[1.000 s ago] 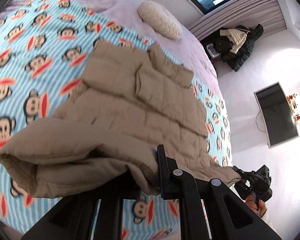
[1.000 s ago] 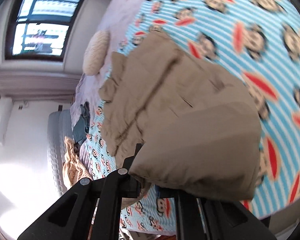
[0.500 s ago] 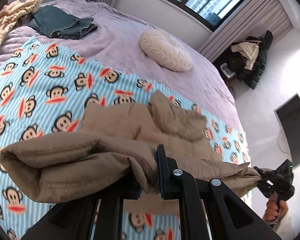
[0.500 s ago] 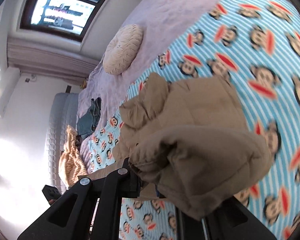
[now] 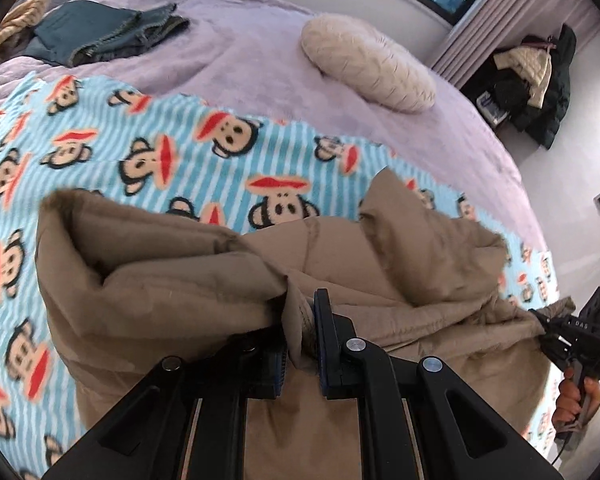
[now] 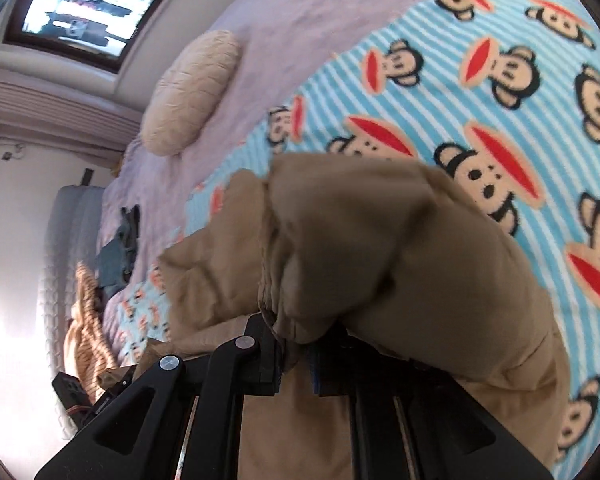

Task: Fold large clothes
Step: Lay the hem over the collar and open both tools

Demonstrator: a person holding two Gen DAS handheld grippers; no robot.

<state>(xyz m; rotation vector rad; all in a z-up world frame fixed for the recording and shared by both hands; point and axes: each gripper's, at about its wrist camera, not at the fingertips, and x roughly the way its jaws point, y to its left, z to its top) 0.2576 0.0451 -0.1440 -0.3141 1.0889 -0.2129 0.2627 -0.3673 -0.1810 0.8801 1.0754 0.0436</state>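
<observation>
A tan padded jacket lies on a blue monkey-print blanket on the bed. My left gripper is shut on one corner of the jacket's edge and holds it up, doubled over the part below. My right gripper is shut on the other corner of the jacket. The right gripper also shows in the left wrist view, at the far right, pinching the fabric. The left gripper shows in the right wrist view, at the lower left.
A cream round cushion and folded dark jeans lie on the lilac bedspread behind the blanket. A striped beige garment lies near the headboard. Dark coats are piled by the curtain.
Both grippers have carried the held jacket edge forward over the rest of the jacket toward its collar. The view has dropped lower and closer to the bed.
</observation>
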